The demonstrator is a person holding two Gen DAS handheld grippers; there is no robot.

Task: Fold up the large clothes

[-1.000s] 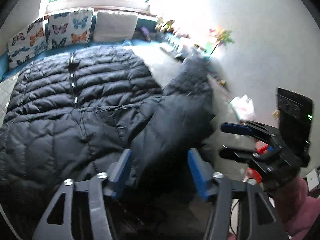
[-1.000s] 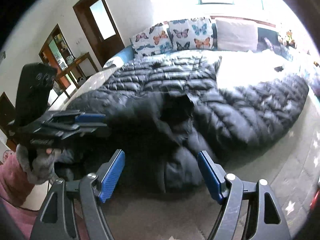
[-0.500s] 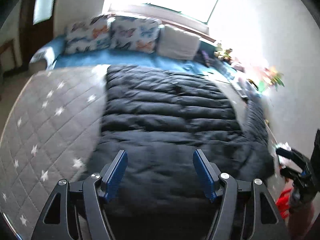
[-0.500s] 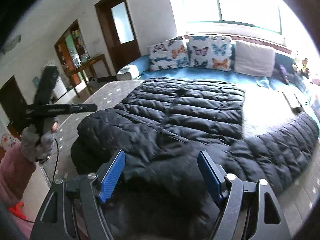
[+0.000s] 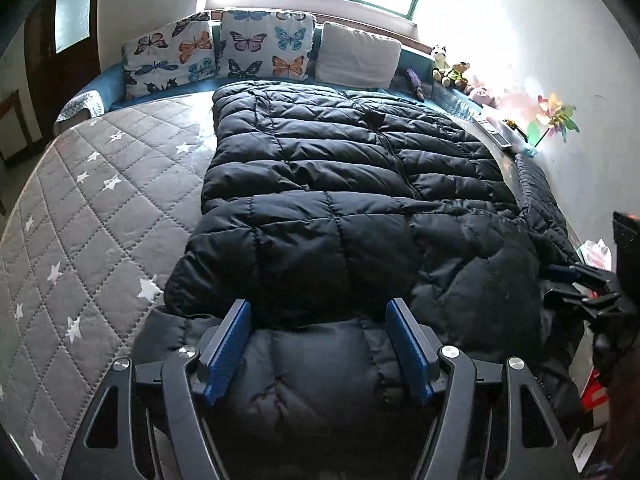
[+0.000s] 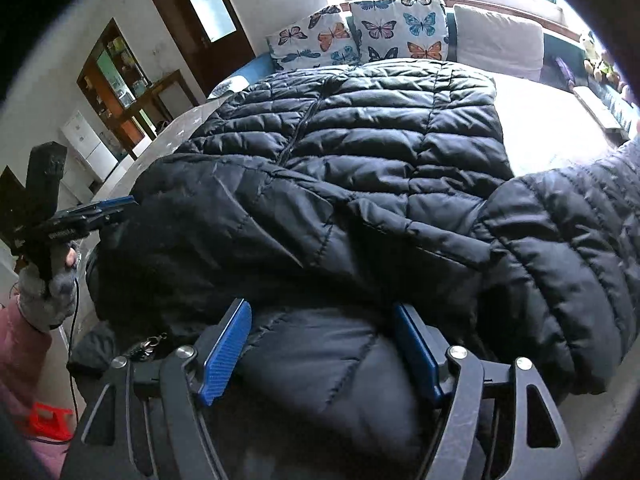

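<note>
A large black quilted puffer coat [image 5: 352, 184] lies spread on the bed, zipper up, its near part folded over onto the body. It fills the right wrist view [image 6: 360, 168] too. My left gripper [image 5: 320, 344] is open, its blue pads on either side of a bulge of the coat's near edge. My right gripper [image 6: 320, 344] is open over the coat's near edge as well. One sleeve [image 6: 560, 240] lies out to the right. The right gripper also shows at the left wrist view's right edge [image 5: 576, 284], and the left gripper at the right wrist view's left edge [image 6: 100, 210].
The coat lies on a grey star-quilted bed cover [image 5: 80, 208]. Butterfly pillows [image 5: 264, 44] and a plain pillow [image 5: 358, 54] line the far end under a window. Toys and a pinwheel [image 5: 554, 118] sit along the right wall. A door and shelves [image 6: 120, 80] stand left.
Both grippers have come down close to the coat's near edge, and fabric now bulges between the open jaws of each. The left view has swung from the sleeve to the whole coat.
</note>
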